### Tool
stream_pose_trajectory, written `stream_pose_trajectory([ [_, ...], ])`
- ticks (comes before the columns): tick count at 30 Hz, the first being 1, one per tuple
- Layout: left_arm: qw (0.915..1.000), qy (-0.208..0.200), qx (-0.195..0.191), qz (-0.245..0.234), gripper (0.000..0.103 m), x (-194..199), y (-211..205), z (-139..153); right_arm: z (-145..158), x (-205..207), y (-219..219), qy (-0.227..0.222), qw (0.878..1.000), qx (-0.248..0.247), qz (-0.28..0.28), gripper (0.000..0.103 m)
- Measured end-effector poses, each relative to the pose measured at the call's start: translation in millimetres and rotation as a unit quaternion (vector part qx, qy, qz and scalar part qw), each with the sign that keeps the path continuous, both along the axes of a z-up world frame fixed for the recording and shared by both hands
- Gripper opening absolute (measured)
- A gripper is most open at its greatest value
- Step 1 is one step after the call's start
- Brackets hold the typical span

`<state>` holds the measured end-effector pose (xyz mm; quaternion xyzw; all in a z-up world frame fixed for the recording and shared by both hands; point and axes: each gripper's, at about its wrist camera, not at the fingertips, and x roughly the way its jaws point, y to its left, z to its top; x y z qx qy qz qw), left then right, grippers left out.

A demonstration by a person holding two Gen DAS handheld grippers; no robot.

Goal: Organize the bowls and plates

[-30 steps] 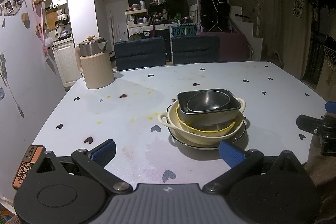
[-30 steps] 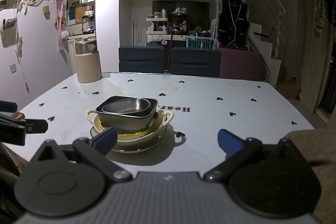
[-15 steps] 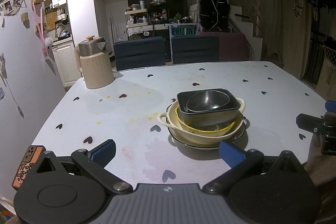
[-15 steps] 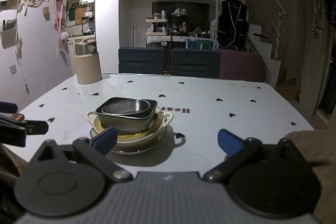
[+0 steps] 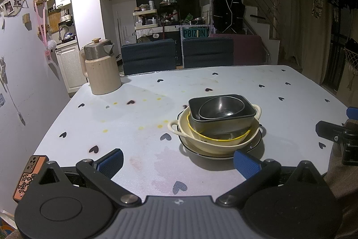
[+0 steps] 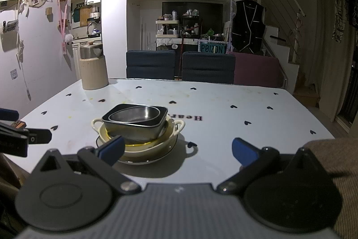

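Nothing had moved since the earlier frames: the left gripper (image 5: 177,161) and right gripper (image 6: 177,148) hung wide and empty at the near edge of the heart-patterned white table (image 5: 279,86). Between them sat the nested stack: round steel bowl (image 5: 221,107), dark square dish (image 5: 223,121), yellow-rimmed bowl (image 5: 220,138), cream two-handled bowl (image 5: 208,146), black-rimmed plate (image 5: 214,155). An off-centre lift could topple it.

Table (image 5: 223,82) with plate (image 5: 255,145), kettle (image 5: 101,69)

Steel bowl (image 5: 221,107) brushed metal; cream bowl (image 5: 214,142) glossy ceramic; table (image 5: 138,118) smooth, matt.
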<state>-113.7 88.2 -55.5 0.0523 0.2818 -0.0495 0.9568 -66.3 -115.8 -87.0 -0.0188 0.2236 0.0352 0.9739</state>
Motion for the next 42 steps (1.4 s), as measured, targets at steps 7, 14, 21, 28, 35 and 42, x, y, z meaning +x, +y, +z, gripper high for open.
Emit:
stream_pose_trajectory([
  [7, 1.0, 0.0, 0.0, 0.0, 0.103, 0.0, -0.1, 0.1, -0.3, 0.2, 0.4, 0.0, 1.0, 0.0, 0.0, 0.103],
  [14, 1.0, 0.0, 0.0, 0.0, 0.103, 0.0, -0.3, 0.1, -0.5, -0.3, 0.5, 0.0, 1.0, 0.0, -0.001, 0.103],
  [21, 1.0, 0.0, 0.0, 0.0, 0.103, 0.0, -0.1, 0.0, -0.8, -0.3, 0.7, 0.0, 1.0, 0.0, -0.001, 0.103],
  [28, 1.0, 0.001, 0.0, 0.001, 0.103, -0.4, -0.9, -0.5, -1.1, 0.0, 0.9, -0.001, 1.0, 0.0, -0.001, 0.103],
  [35, 1.0, 0.0, 0.0, 0.0, 0.103, -0.4, -0.7, -0.2, -1.3, -0.1, 1.2, -0.001, 1.0, 0.0, -0.001, 0.103],
  [42, 1.0, -0.002, 0.002, 0.005, 0.103, 0.7, -0.6, -1.3, -1.5, 0.0, 1.6, -0.001, 1.0, 0.0, -0.001, 0.103],
])
